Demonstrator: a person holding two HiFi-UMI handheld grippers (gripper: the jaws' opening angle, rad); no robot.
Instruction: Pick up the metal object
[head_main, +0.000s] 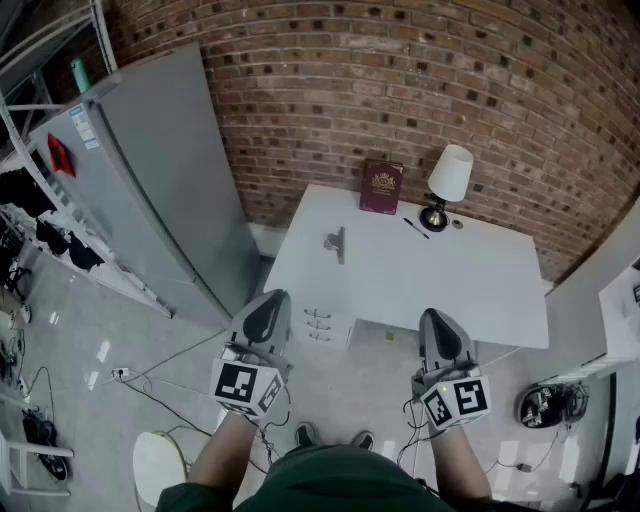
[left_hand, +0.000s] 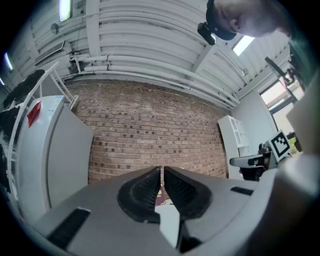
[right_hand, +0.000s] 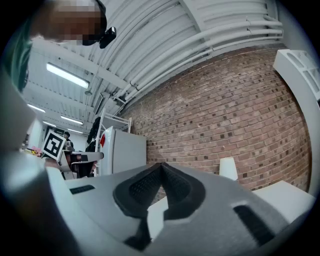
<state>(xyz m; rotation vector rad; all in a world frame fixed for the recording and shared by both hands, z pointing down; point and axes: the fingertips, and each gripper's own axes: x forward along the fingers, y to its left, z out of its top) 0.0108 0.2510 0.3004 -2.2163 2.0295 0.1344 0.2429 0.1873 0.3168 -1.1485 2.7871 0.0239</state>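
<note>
A small grey metal object (head_main: 336, 242) lies on the white table (head_main: 470, 290), toward its far left part. My left gripper (head_main: 266, 312) hovers short of the table's near left edge, jaws shut with nothing between them. My right gripper (head_main: 442, 334) is held level with it near the table's front edge, also shut and empty. In the left gripper view the tips (left_hand: 162, 171) nearly meet in front of the brick wall. The right gripper view has its tips (right_hand: 161, 166) touching, and the metal object is hidden there.
A dark red book (head_main: 381, 186) leans on the brick wall beside a small lamp with a white shade (head_main: 447, 182); a pen (head_main: 416, 227) lies near them. A grey fridge (head_main: 150, 180) stands left of the table. Drawers (head_main: 318, 326) sit under the table; cables (head_main: 150, 385) run across the floor.
</note>
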